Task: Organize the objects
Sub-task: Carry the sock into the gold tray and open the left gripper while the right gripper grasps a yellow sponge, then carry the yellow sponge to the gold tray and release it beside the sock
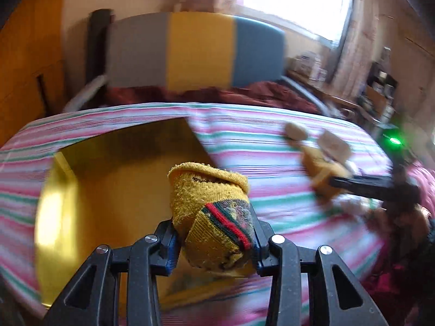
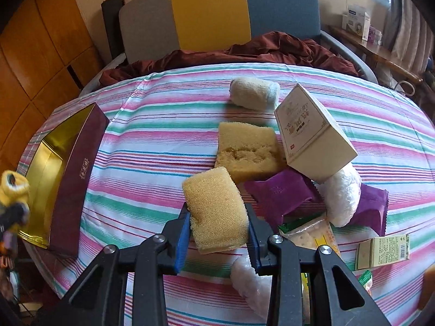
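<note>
My left gripper (image 1: 214, 240) is shut on a rolled yellow sock (image 1: 209, 206) with a red and green band, held above the open gold-lined box (image 1: 117, 179). From the right wrist view the same sock (image 2: 13, 187) shows at the far left edge, beside the maroon-sided box (image 2: 78, 168). My right gripper (image 2: 217, 233) is shut on a yellow sponge (image 2: 217, 212), lifted a little over the striped cloth. A second, flatter sponge (image 2: 247, 146) lies just behind it. In the left wrist view the right gripper (image 1: 323, 175) appears blurred at the right with the sponge.
On the striped bedspread (image 2: 152, 125) lie a rolled white sock (image 2: 252, 93), a tilted beige carton (image 2: 312, 141), purple packets (image 2: 280, 195), white wrapped bundles (image 2: 342, 195), a cracker pack (image 2: 312, 236) and a small green-labelled box (image 2: 383, 251). A headboard (image 2: 212, 11) and dark red blanket (image 2: 244, 51) stand behind.
</note>
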`<state>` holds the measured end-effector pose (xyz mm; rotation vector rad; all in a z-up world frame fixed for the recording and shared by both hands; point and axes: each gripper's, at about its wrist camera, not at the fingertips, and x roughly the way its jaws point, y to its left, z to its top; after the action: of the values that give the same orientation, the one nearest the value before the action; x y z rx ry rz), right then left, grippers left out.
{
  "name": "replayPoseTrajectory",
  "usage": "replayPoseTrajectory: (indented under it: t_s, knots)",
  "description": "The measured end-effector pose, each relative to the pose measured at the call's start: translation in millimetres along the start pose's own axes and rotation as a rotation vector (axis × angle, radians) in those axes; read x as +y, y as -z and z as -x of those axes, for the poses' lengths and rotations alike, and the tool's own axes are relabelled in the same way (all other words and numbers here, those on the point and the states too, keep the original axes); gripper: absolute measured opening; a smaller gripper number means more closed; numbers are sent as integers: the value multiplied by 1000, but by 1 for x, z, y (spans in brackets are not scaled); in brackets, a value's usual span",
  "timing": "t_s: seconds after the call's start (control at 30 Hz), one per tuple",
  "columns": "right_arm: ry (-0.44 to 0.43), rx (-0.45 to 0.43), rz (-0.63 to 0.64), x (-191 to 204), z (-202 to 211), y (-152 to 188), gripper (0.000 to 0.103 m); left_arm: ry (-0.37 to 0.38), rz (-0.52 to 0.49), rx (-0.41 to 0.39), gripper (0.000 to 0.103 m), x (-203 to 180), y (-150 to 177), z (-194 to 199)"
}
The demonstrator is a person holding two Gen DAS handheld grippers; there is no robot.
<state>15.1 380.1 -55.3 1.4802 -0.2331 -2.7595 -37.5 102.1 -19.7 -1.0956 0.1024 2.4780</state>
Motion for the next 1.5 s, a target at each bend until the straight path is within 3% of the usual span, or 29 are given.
replayPoseTrajectory:
  t_s: [0.3,0.53,0.67,0.73,0.77,0.97,1.27,1.5]
  knots:
    - [19,-5,24,4,0,1,36,-152,142,94,42,109,-29,-49]
    - [23,-7,26,4,-1,1,36,-244,159,168,47,147,-51,-100]
    - [29,-9,34,5,-1,1,36,-269,145,184,56,155,-55,-118]
    - [33,-10,37,5,-1,1,36,-271,157,184,69,160,-57,-123]
    - [34,-11,37,5,-1,1,36,-276,162,183,70,162,-58,-124]
    - [42,-15,41,5,-1,1,37,-282,192,114,71,161,-56,-90]
    - [44,-54,39,12,11,0,36,-286,221,19,71,141,-13,-12]
    - [-43,-108,99,61,36,-3,37,-247,305,21,70,145,19,18]
